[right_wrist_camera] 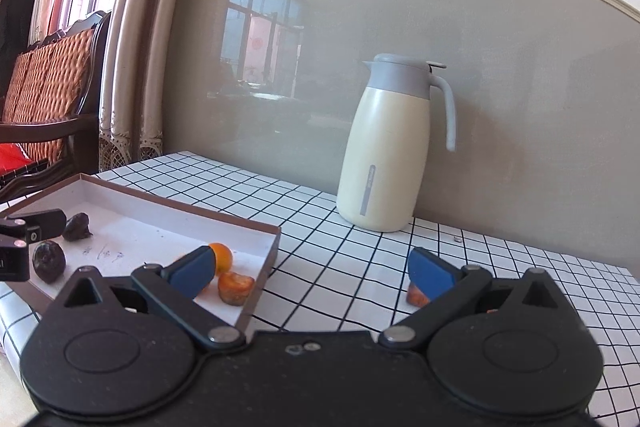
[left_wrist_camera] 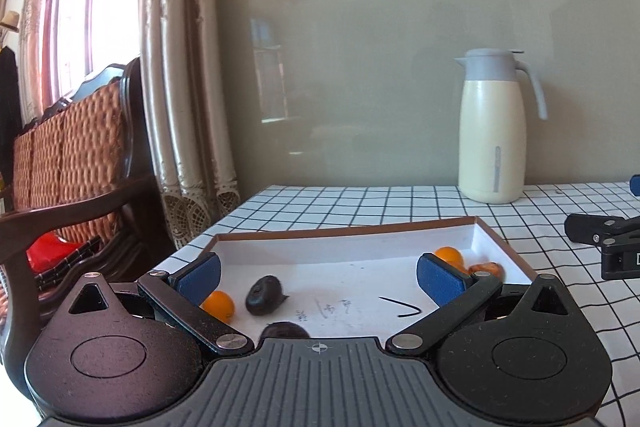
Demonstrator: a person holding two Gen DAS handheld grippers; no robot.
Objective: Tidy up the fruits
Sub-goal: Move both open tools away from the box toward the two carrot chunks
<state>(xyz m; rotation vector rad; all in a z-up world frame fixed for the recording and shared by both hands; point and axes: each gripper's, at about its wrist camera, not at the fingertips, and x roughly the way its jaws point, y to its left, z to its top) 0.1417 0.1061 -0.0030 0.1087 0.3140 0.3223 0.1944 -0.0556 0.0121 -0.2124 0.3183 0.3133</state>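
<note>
A shallow white box (left_wrist_camera: 504, 247) with a brown rim lies on the checked tablecloth. In the left wrist view it holds an orange kumquat (left_wrist_camera: 219, 305), a dark dried fruit (left_wrist_camera: 264, 295), another dark fruit (left_wrist_camera: 286, 330) near the gripper body, an orange fruit (left_wrist_camera: 449, 254) and an orange-brown piece (left_wrist_camera: 486, 269) at the right end. My left gripper (left_wrist_camera: 318, 279) is open and empty over the box. My right gripper (right_wrist_camera: 314, 273) is open and empty over the box's right end (right_wrist_camera: 260, 287). An orange-brown piece (right_wrist_camera: 416, 295) lies on the cloth by its right finger.
A cream thermos jug (left_wrist_camera: 494, 131) with a grey lid stands at the back against the wall; it also shows in the right wrist view (right_wrist_camera: 386, 155). A dark wooden sofa (left_wrist_camera: 72, 155) with woven cushions stands left of the table, by curtains (left_wrist_camera: 180, 87).
</note>
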